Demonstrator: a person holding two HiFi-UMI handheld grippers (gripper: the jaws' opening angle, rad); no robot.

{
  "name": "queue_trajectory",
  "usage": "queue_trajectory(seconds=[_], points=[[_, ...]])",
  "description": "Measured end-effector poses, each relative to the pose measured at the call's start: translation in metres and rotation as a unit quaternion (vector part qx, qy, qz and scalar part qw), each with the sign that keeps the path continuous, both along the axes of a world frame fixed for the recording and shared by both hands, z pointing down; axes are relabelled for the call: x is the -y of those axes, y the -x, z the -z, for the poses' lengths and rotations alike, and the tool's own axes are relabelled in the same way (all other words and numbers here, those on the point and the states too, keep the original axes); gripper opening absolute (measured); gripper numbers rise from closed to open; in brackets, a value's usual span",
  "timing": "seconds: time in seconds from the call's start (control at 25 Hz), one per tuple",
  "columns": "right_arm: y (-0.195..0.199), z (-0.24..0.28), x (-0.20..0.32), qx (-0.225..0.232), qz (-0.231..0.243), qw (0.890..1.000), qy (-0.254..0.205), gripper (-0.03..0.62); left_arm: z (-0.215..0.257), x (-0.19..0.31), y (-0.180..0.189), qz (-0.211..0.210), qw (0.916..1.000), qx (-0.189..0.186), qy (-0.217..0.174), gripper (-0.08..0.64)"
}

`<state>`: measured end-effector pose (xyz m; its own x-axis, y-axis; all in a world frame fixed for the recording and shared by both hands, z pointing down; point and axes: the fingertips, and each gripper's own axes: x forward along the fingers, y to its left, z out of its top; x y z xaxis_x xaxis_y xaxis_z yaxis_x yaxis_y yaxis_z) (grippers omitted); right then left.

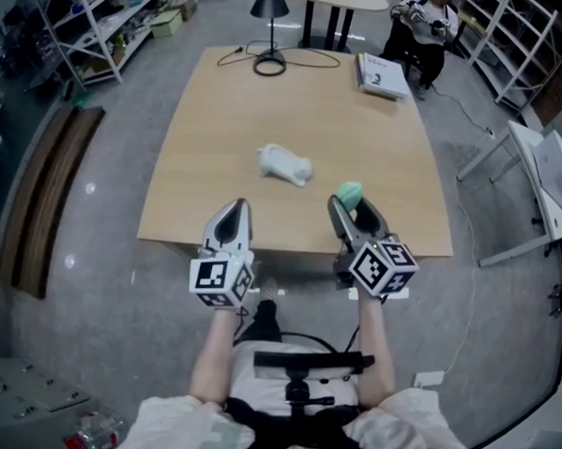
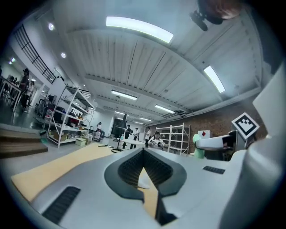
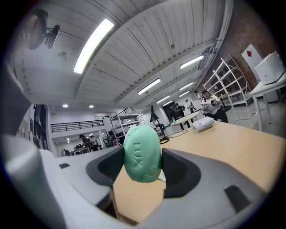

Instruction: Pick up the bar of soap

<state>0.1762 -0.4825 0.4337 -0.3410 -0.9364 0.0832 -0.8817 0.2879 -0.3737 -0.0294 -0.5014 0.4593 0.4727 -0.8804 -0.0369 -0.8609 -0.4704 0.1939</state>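
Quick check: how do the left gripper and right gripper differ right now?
The right gripper is shut on the green soap bar; the left gripper holds nothing. The right's fingers stand apart around the soap; the left's are together. Both point forward over the table's near edge.

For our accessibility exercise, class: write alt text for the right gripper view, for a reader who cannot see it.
A green bar of soap stands on edge, clamped in the right gripper above a light wooden table. Beyond it, a book lies on the table in a large workshop with shelving.
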Motion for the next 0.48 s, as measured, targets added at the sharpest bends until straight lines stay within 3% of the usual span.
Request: queue_trajectory(seconds=[0.08, 0.24, 0.48], points=[[-0.001, -0.003, -0.046, 0.001, 0.003, 1.000, -0.001, 0.272, -0.001, -0.054, 0.000, -0.002, 0.9999, -0.013, 0.005, 0.005], [0.005, 0.001, -0.131, -0.006, 0.008, 1.000, 0.003, 0.272, 0.007, -0.145, 0.011, 0.009, 0.9999, -0.003, 0.008, 0.005], [0.037, 0.017, -0.220, -0.024, 0.031, 0.999, -0.004, 0.272, 0.035, -0.228, 0.039, 0.020, 0.9995, -0.008, -0.025, 0.005]])
